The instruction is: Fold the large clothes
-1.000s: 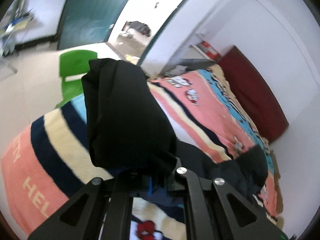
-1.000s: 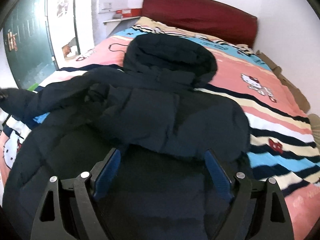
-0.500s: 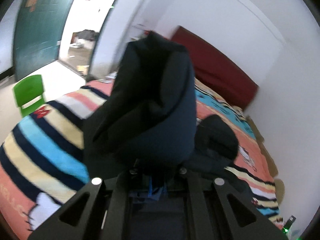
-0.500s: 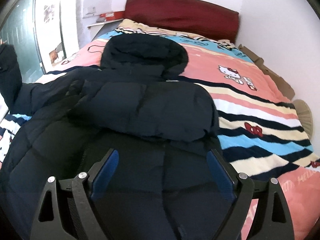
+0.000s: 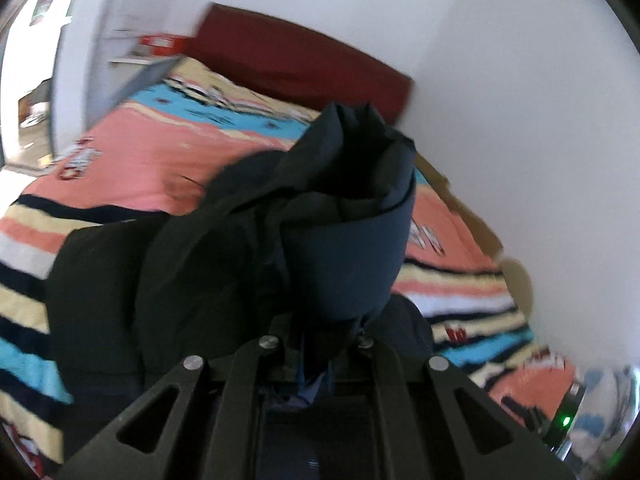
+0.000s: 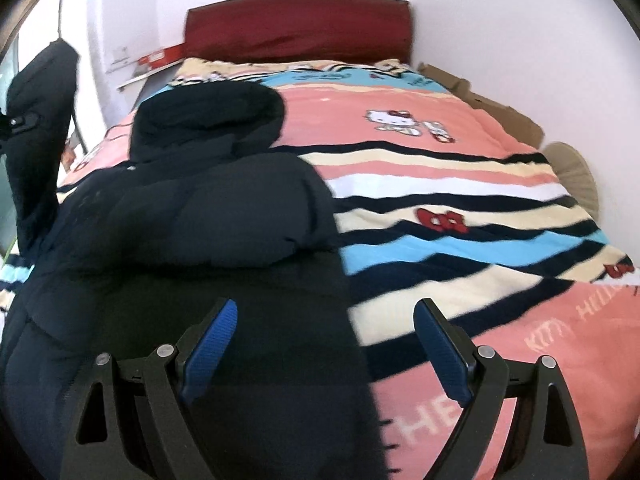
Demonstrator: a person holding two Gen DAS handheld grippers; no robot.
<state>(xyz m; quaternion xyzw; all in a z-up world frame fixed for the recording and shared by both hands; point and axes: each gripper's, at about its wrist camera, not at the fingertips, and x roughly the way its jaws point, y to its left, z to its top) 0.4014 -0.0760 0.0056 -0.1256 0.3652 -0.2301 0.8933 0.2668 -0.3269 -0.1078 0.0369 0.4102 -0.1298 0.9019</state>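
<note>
The left gripper (image 5: 320, 354) has swung the sleeve (image 5: 344, 240) up from beside the bed (image 6: 460, 216) and over the jacket (image 6: 208, 216), jaws clamped tight on its cuff. The right gripper (image 6: 324, 344) has slid to the jacket's right edge, jaws wide and empty. Only the right view shows the hood (image 6: 208, 120) lying flat toward the headboard (image 6: 298, 26). The left view is blurred; its pads are hidden by fabric.

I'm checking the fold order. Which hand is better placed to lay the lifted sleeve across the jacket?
Left. The left gripper is already shut on the sleeve, holding it raised above the jacket. The right gripper is open and empty over the jacket's edge.
</note>
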